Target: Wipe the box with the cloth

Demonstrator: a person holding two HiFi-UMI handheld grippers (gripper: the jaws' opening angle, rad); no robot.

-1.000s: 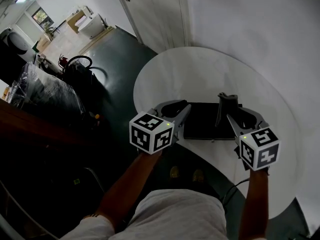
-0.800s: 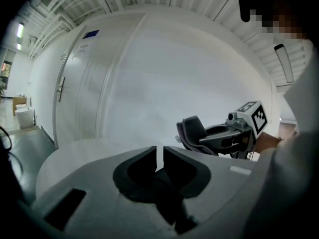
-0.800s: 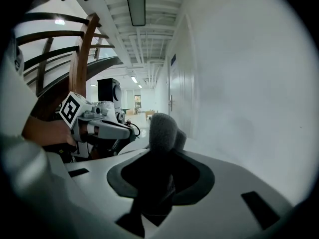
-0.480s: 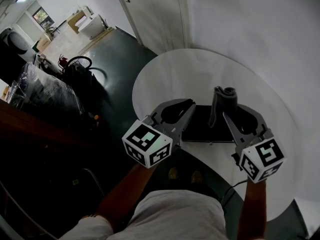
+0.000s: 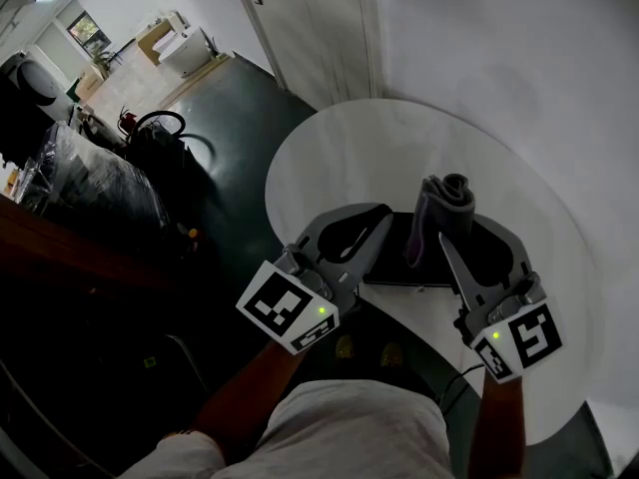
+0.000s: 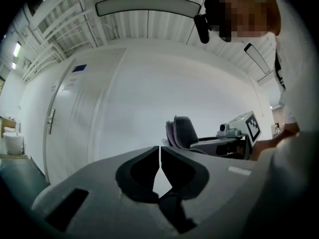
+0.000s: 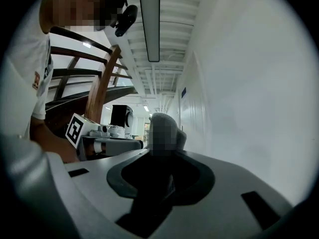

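Observation:
A flat black box (image 5: 397,267) lies near the front edge of the round white table (image 5: 339,148). A folded grey cloth (image 5: 445,204) is lifted above the box, and my right gripper (image 5: 440,232) is shut on its lower end. In the right gripper view the cloth (image 7: 164,132) stands up out of the right gripper (image 7: 162,156). My left gripper (image 5: 383,217) hovers over the box's left end. Its jaws are closing to a thin slit, and the left gripper view shows nothing in the left gripper (image 6: 159,152). There the cloth (image 6: 182,132) appears to the right.
A white wall with a door (image 5: 300,28) stands behind the table. Dark floor (image 5: 215,138) and black bags (image 5: 90,183) lie to the left. The person's legs (image 5: 349,432) are at the table's front edge, with a cable (image 5: 461,375) beside them.
Both grippers have risen. The right one has carried the cloth up off the box. The left gripper's jaws have come together and it has rolled.

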